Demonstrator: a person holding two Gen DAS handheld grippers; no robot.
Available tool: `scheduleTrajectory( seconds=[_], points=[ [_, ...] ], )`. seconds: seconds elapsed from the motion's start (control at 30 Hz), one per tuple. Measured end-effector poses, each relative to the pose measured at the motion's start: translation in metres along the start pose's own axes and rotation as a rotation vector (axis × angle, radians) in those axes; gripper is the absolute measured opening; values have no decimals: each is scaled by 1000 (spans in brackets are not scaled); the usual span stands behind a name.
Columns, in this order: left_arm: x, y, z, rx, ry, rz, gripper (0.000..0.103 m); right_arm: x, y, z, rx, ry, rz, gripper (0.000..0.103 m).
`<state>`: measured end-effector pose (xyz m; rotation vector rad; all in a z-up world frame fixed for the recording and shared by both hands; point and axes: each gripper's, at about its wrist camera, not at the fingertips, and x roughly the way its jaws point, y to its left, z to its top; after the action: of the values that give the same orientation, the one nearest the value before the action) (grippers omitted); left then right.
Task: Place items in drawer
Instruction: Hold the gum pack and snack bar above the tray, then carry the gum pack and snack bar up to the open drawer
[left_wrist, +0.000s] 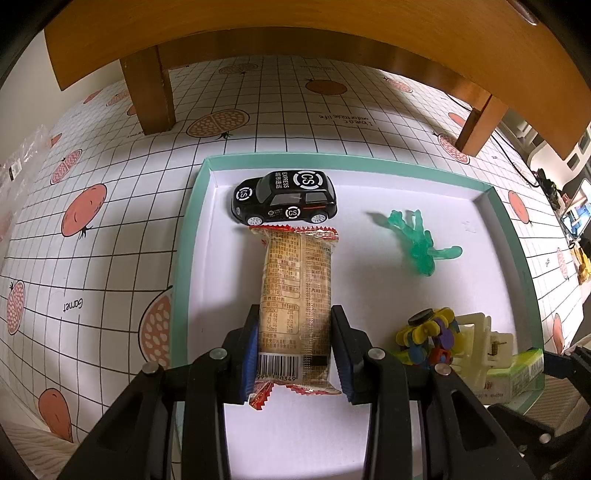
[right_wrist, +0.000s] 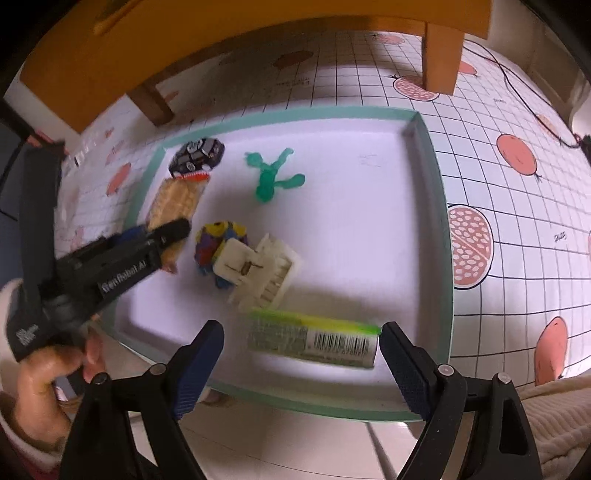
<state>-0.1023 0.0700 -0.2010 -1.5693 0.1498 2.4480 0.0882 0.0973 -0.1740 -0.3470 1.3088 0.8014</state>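
In the teal-rimmed drawer (left_wrist: 192, 206), the left gripper (left_wrist: 294, 347) has its fingers clamped on a biscuit packet (left_wrist: 295, 291) touching a black toy car (left_wrist: 284, 197), while the right gripper (right_wrist: 301, 369) spreads loose around a green box (right_wrist: 314, 338).

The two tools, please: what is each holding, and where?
Left tool grips the snack pack near its barcode end. Right tool holds nothing.

Tan snack pack (left_wrist: 295, 291) flat in teal-rimmed drawer (left_wrist: 515, 251), beside toy car (left_wrist: 285, 197)
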Motion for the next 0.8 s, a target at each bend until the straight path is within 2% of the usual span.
scheduleTrajectory(
  seconds=[0.13,0.2,0.23,0.67,0.8],
  points=[
    [0,-1,0,3,0,1,37,6,-6,1,30,22,-21,86],
    [0,-1,0,7,-1,4,37,9,-11,1,56,33,-20,74],
    [0,-1,0,8,-1,4,37,11,-13,1,62,35,-20,72],
    [-3,-6,-3,25,-4,5,36,-4,-24,3,102,-18,-17,70],
    [-13,-9,-4,29,-32,-3,36,-13,-21,5,91,-44,-35,70]
  ],
)
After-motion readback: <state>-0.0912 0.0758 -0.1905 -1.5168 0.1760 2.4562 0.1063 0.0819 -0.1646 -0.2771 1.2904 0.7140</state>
